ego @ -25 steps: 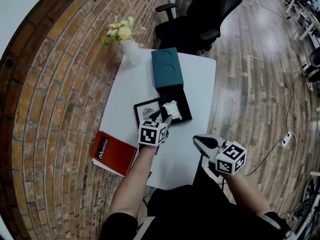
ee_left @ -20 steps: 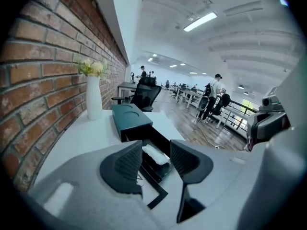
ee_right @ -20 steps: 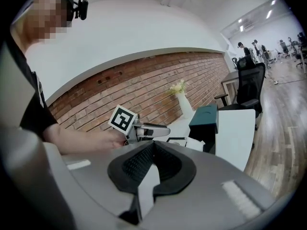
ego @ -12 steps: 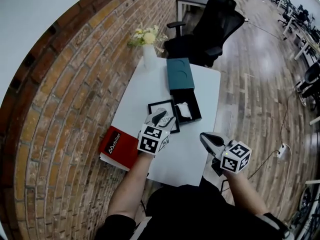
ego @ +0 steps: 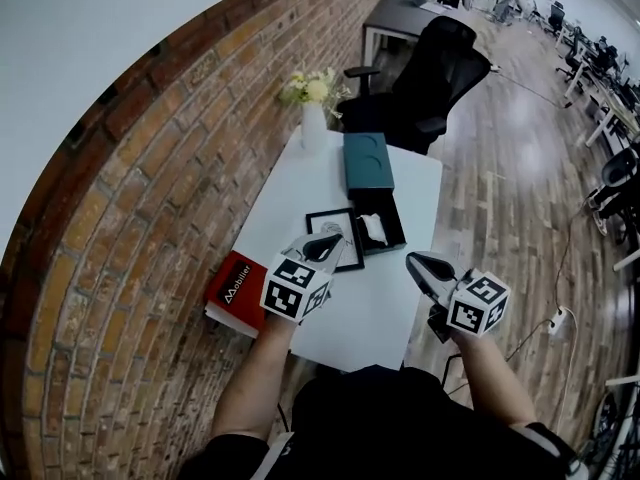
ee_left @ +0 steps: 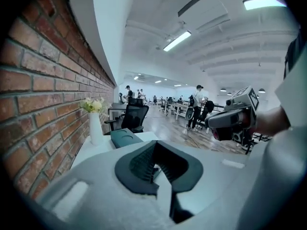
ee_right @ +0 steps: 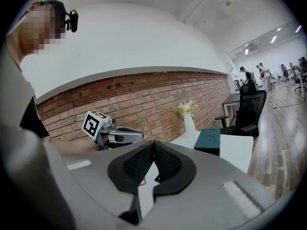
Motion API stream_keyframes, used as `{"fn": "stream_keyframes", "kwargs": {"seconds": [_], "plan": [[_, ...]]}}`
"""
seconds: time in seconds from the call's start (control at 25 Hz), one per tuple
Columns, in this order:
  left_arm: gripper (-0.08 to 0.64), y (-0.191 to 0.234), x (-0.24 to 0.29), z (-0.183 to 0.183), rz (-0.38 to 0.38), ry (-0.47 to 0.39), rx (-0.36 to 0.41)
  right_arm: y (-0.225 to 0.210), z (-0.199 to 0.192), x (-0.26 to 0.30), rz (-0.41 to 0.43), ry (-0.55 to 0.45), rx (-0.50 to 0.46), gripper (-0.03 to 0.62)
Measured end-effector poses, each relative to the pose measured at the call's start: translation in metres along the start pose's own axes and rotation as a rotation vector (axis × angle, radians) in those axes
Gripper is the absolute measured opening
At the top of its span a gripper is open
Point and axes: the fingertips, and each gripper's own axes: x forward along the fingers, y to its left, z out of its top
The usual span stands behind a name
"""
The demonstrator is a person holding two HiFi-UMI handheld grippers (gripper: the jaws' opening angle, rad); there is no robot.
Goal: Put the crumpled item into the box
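The crumpled white item (ego: 374,230) lies inside the open black box (ego: 392,234) on the white table (ego: 415,183). The box's teal lid (ego: 367,160) rests just beyond it. My left gripper (ego: 328,242) hovers near the table's front, short of the box, shut with nothing between its jaws (ee_left: 154,163). The right gripper (ego: 422,262) is raised at the table's right front edge, also shut and empty (ee_right: 153,161). Each gripper shows in the other's view: the right gripper (ee_left: 231,121), the left gripper (ee_right: 116,136).
A framed picture (ego: 327,228) lies left of the box, and a red book (ego: 233,292) sits at the table's front left corner. A white vase of flowers (ego: 313,120) stands at the far edge by the brick wall (ego: 150,168). A black office chair (ego: 430,73) is behind the table.
The left gripper has drawn back from the box toward me and its jaws have closed. The crumpled item stays in the box. The head view has tilted up.
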Motion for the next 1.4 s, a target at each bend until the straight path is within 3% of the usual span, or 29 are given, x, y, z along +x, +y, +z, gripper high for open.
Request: {"fn": "stream_keyframes", "kwargs": {"seconds": [0.36, 0.48, 0.56, 0.92, 1.4], "plan": [[0.009, -0.027, -0.012, 0.049, 0.048, -0.153, -0.041, -0.025, 0.02, -0.028, 0.031, 0.016, -0.07, 0.0], [0.009, -0.037, -0.021, 0.062, 0.057, -0.197, -0.087, -0.032, 0.034, -0.039, 0.041, -0.027, -0.084, 0.0], [0.009, -0.046, -0.028, 0.069, 0.07, -0.215, -0.068, -0.034, 0.044, -0.044, 0.048, -0.07, -0.082, 0.0], [0.008, -0.054, -0.03, 0.079, 0.104, -0.23, 0.024, -0.036, 0.041, -0.049, 0.095, -0.124, -0.069, -0.002], [0.008, -0.029, -0.02, 0.063, 0.188, -0.176, -0.024, -0.043, 0.041, -0.056, 0.099, -0.131, -0.1, -0.002]]}}
